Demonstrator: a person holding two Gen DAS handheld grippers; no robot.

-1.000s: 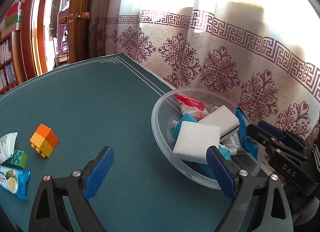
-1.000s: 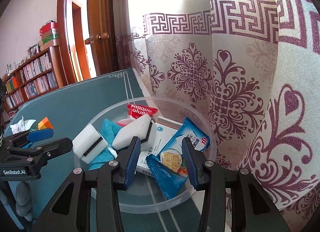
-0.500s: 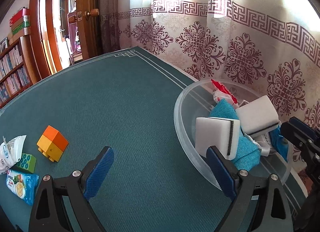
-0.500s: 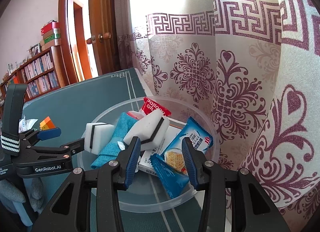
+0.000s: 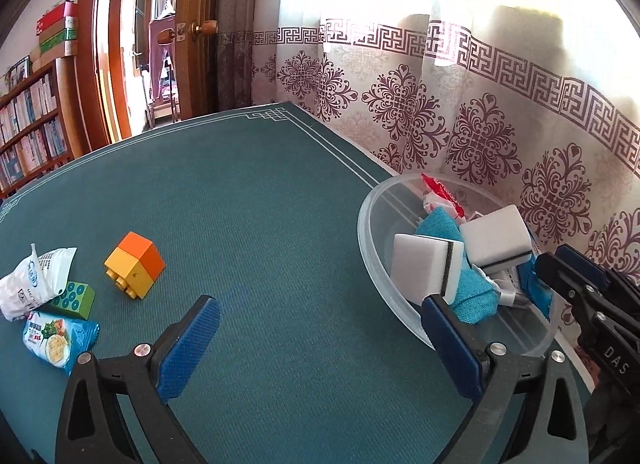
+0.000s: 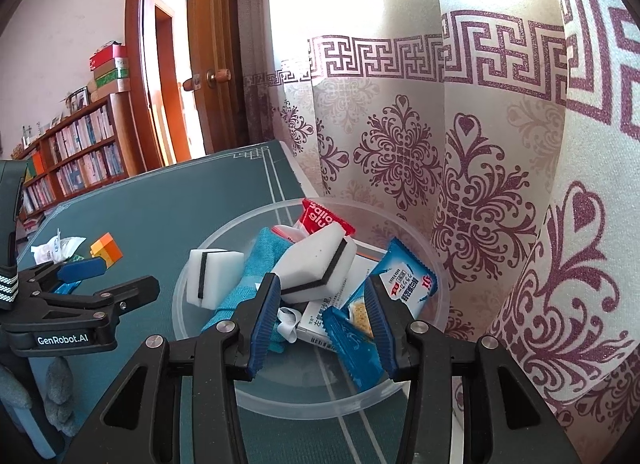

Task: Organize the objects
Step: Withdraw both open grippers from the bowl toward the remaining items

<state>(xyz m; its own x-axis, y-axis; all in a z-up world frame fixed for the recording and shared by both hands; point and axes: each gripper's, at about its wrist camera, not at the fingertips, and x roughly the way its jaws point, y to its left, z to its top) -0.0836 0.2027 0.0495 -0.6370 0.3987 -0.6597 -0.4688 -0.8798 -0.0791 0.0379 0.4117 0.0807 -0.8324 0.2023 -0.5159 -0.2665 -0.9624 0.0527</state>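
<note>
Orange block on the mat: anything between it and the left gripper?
Nothing visible. Only bare green mat lies between the open, empty left gripper and the orange block; the other loose items sit beyond the block.

A cream curtain (image 6: 460,168) with maroon floral and key-pattern borders hangs just behind the green desk (image 5: 256,200). A wooden door (image 6: 212,64) with a round knob stands open. Bookshelves (image 6: 76,160) line the far wall, with boxes (image 6: 110,70) stacked on top.

By the table's curtain edge my clear bowl (image 6: 404,404) holds two white sponges (image 6: 214,278), a teal cloth (image 6: 260,260) and snack packets (image 6: 396,284). Toward the opposite edge lie an orange block (image 5: 135,264), a green block (image 5: 74,300) and two packets (image 5: 56,338).
</note>
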